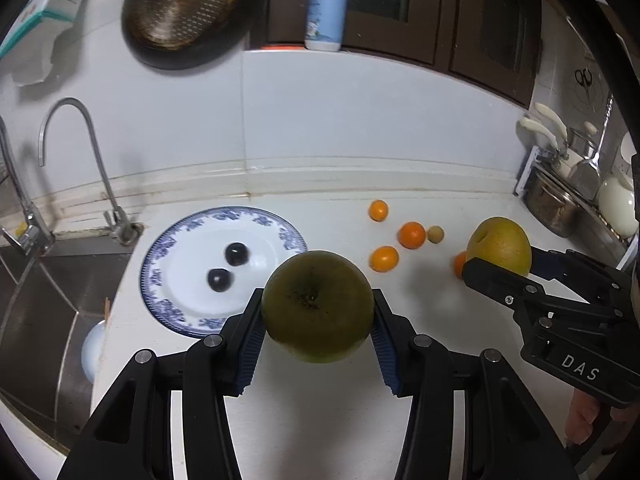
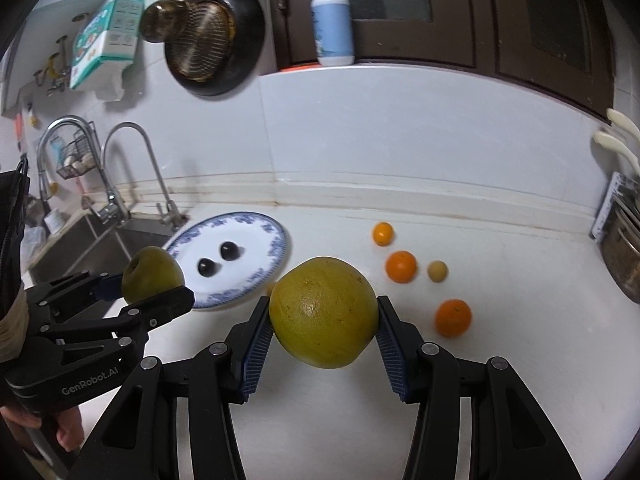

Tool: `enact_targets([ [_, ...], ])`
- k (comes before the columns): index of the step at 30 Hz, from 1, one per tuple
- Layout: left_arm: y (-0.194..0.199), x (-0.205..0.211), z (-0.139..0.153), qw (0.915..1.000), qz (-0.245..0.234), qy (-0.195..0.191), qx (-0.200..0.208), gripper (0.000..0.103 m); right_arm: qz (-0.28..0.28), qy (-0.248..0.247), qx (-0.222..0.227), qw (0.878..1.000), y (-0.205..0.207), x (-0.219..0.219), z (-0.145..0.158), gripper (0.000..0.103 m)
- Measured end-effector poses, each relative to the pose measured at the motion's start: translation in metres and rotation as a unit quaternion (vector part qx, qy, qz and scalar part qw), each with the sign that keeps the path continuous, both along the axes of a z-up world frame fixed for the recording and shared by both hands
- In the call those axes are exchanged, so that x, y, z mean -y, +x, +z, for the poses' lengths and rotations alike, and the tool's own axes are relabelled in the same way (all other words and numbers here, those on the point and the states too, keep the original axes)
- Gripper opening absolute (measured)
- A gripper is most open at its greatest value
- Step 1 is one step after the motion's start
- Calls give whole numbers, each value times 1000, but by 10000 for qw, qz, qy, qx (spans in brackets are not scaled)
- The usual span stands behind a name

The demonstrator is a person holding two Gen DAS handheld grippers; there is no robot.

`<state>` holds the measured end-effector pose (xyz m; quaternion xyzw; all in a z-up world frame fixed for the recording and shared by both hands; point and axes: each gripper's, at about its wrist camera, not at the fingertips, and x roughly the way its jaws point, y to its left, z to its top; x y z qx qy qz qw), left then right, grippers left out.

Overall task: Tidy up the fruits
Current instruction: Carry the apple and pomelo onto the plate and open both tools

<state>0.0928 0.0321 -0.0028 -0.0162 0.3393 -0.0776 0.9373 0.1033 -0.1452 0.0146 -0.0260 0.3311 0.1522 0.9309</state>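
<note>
My left gripper (image 1: 318,308) is shut on a green-brown pear (image 1: 318,306), held above the counter just right of a blue-rimmed white plate (image 1: 168,236). Two dark plums (image 1: 236,254) lie on the plate. My right gripper (image 2: 324,320) is shut on a yellow pear (image 2: 324,312), held above the counter right of the plate (image 2: 276,240). Small oranges (image 2: 401,266) and a small tan fruit (image 2: 437,271) lie on the counter to the right. The left gripper with its pear (image 2: 152,274) shows in the right wrist view; the right gripper with its pear (image 1: 500,246) shows in the left wrist view.
A steel sink (image 1: 44,304) with taps (image 1: 80,152) lies left of the plate. A pot and utensil rack (image 1: 560,200) stand at the right. A lotion bottle (image 1: 326,8) stands on the ledge behind; a pan (image 1: 184,12) hangs on the wall.
</note>
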Motion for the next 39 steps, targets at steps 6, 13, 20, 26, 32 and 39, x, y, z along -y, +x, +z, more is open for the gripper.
enact_targets([
  [6, -1, -19, 6, 9997, 199, 2, 119, 48, 228, 77, 17, 9997, 6, -19, 4, 51],
  [13, 0, -38, 6, 9992, 346, 92, 150, 48, 445, 120, -55, 9989, 19, -44, 4, 51],
  [20, 8, -59, 5, 9986, 466, 210, 158, 48, 612, 113, -144, 9980, 31, -67, 0, 51],
  [26, 21, -77, -1, 9984, 497, 258, 106, 48, 672, 33, -237, 9975, 49, -86, -6, 51],
  [32, 42, -92, -9, 9983, 531, 252, -20, 48, 683, -128, -269, 9972, 72, -104, -12, 51],
  [39, 74, -105, -22, 9982, 484, 306, -196, 48, 725, -258, -385, 9963, 107, -122, -22, 51],
])
